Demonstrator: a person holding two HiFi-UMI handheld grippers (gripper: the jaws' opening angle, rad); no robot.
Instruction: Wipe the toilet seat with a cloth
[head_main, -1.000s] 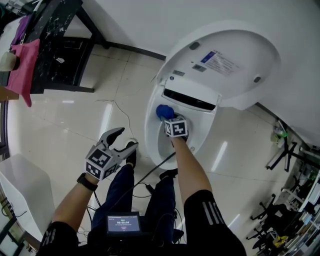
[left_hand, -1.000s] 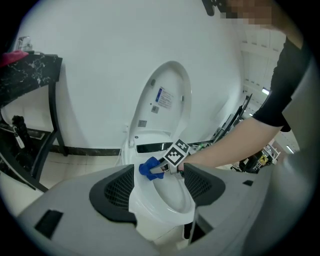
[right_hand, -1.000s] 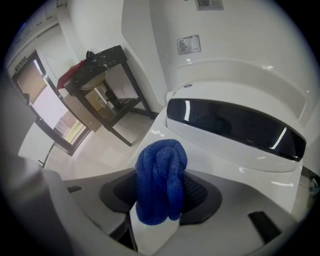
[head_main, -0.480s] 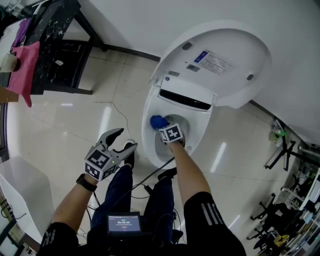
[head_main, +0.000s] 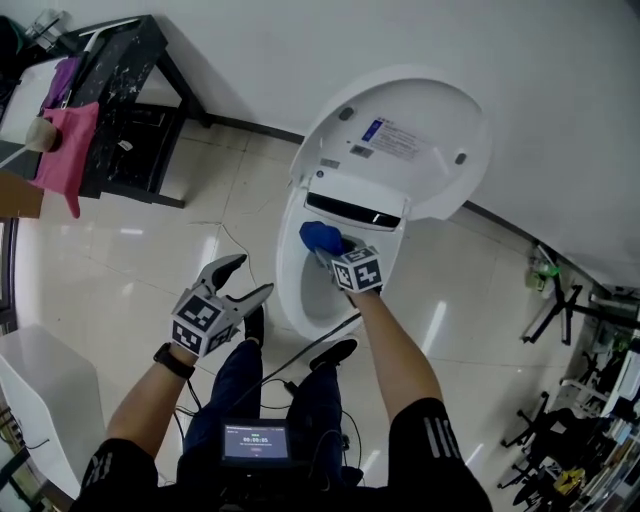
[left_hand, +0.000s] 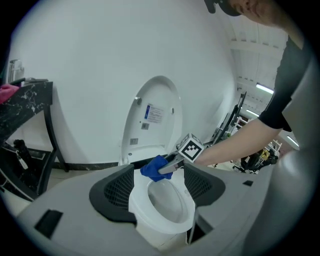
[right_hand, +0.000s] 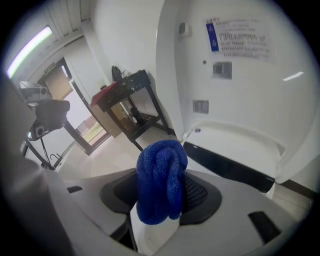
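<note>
Right fingers (left_hand: 171, 167) pinching one blue cloth (right_hand: 160, 180), one toilet seat (left_hand: 139, 209)

A lab-like room — toilet (head_main: 392, 175) on bare tiles (head_main: 130, 255), black workbench (head_main: 118, 60) and equipment stands (head_main: 562, 300) nearby.

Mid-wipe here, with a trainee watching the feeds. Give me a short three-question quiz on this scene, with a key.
1. Multiple choice: the blue cloth is A) on the floor, B) clamped in the right gripper at the toilet seat's back rim, C) lying in the bowl.
2. True or false: the left gripper is shut on the toilet lid.
3. Fill in: the toilet lid stands ____.

Key: 1 B. 2 False: its jaws are apart and empty, off to the seat's side. 3 raised.
</note>
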